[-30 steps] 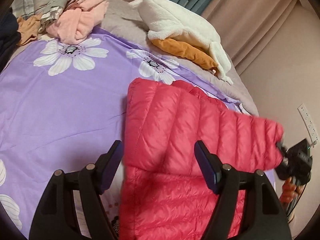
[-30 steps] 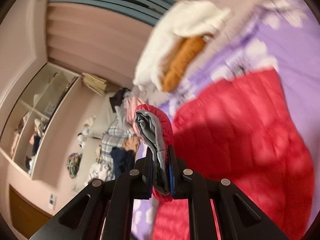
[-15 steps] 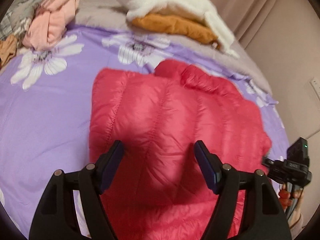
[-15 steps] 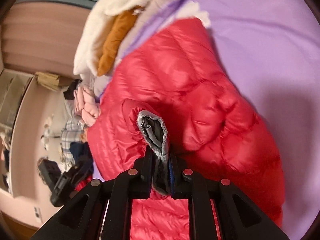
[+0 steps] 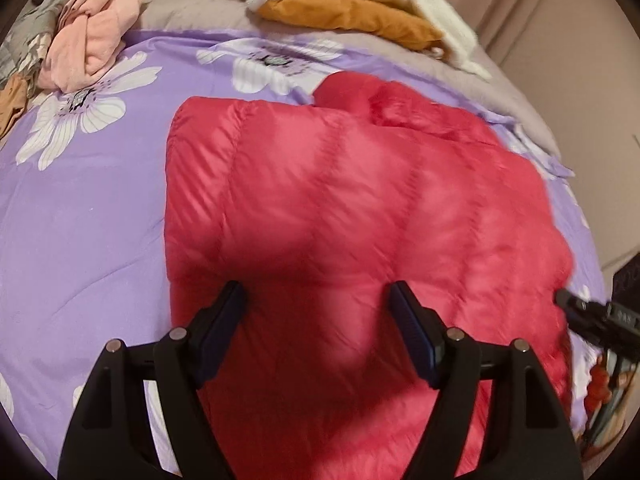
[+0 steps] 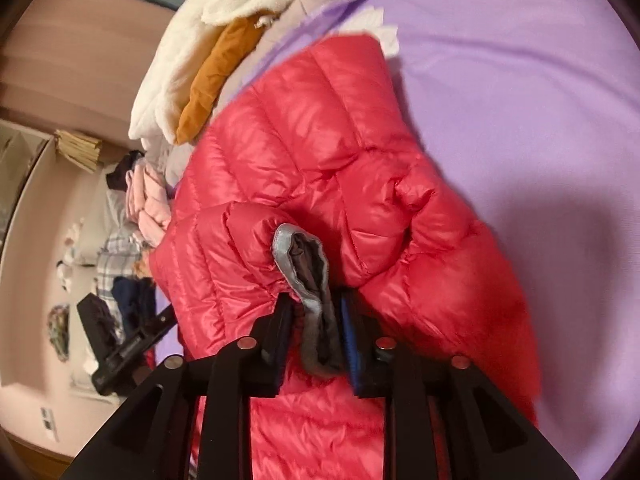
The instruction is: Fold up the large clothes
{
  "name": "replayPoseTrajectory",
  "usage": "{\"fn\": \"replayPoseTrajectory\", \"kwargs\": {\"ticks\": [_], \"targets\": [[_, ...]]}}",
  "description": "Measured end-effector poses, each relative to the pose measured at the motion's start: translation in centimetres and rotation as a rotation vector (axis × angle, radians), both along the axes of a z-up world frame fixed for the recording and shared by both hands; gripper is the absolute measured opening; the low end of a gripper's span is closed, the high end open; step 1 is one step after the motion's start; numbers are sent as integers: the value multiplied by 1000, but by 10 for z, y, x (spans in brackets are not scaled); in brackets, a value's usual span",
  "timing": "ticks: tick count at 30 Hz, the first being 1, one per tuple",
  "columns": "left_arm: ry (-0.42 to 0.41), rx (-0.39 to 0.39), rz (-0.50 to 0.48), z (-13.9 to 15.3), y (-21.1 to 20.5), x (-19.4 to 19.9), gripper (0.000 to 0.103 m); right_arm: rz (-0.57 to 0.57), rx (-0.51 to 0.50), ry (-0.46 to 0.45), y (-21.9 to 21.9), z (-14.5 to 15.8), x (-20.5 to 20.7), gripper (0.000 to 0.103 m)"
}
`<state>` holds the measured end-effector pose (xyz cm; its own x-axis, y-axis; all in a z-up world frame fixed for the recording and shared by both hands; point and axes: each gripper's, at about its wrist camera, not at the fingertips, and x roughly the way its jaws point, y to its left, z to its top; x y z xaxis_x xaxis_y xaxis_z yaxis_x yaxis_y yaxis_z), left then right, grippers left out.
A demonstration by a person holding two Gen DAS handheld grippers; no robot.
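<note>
1. Right tool [image 6: 314, 330] pinches the grey-lined cuff [image 6: 306, 264] of the red jacket [image 6: 320, 152]; its fingers stand a little apart with the bunched cuff filling the gap between them.
2. Left tool [image 5: 316, 320] is spread wide over the jacket [image 5: 340, 208] and grips nothing.
3. Jacket lies flat on the purple bed [image 5: 80, 208], its sleeve drawn in over the body.
4. Gripping at the cuff likely gives control of the whole sleeve, so it can be laid across the torso as one fold.
5. Left tool's place over the middle suggests it is ready to press the puffy, slippery fabric down so the fold stays put.
</note>
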<state>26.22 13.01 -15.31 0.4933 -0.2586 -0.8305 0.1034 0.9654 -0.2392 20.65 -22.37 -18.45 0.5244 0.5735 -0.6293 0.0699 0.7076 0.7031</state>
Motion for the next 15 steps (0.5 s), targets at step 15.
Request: {"fn": "replayPoseTrajectory", "kwargs": {"ticks": [15], "targets": [[-18, 39, -47, -11, -20, -2, 75, 143, -328, -201, 72, 34, 20, 24]]}}
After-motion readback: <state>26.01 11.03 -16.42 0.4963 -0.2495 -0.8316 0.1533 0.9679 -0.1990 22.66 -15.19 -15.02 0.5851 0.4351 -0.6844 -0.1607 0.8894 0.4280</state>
